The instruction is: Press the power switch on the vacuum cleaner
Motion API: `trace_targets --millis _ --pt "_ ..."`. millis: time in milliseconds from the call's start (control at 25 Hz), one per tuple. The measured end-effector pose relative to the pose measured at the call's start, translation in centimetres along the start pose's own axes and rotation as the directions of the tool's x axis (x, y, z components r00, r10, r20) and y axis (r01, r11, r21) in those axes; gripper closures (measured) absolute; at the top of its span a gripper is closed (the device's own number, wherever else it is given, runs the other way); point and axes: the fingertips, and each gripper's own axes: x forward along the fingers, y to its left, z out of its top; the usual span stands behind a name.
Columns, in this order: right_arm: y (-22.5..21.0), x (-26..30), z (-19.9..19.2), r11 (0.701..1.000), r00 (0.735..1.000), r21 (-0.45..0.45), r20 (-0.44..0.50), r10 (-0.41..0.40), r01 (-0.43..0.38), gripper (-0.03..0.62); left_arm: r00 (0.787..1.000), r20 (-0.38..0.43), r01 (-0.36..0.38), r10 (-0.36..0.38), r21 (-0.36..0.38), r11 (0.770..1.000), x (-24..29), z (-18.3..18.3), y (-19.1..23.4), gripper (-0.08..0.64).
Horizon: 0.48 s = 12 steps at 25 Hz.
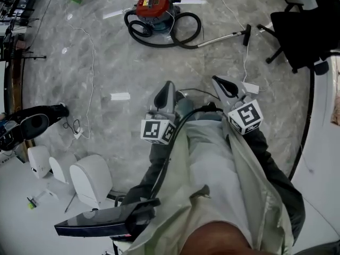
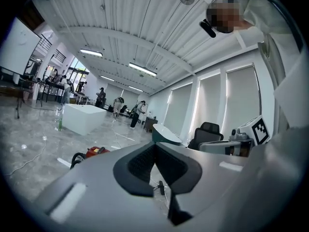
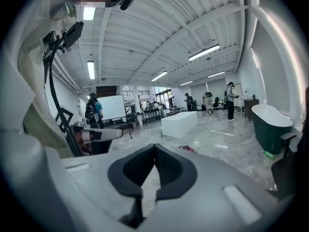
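Marble floor [image 1: 133,68]: red vacuum cleaner [image 1: 153,8] sits well ahead, hose [image 1: 186,36] looped against it. Left gripper [image 1: 168,85] and right gripper [image 1: 215,79] are level at the person's front, aimed toward it and well apart from it. Both jaw pairs are closed, with nothing between them.

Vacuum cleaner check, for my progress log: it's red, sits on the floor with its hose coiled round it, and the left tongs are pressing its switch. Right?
Not the last part. The head view shows the red vacuum cleaner on the floor, hose coiled round it, but the left tongs are held far short of it, touching nothing.
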Motion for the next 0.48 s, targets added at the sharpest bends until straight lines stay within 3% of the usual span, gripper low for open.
trace_targets --millis 240,480 --pt "1.6 -1.4 -0.8 0.995 0.995 -0.028 -0.002 0.096 -0.096 0.591 0.997 0.027 -0.078 0.078 -0.002 0.997 -2.2 -1.3 -1.6 0.558" --pt "2.7 -1.1 -0.9 0.99 0.99 -0.037 -0.025 0.139 -0.14 0.591 0.992 0.036 -0.119 0.12 -0.02 0.993 -3.6 -1.5 -1.2 0.558"
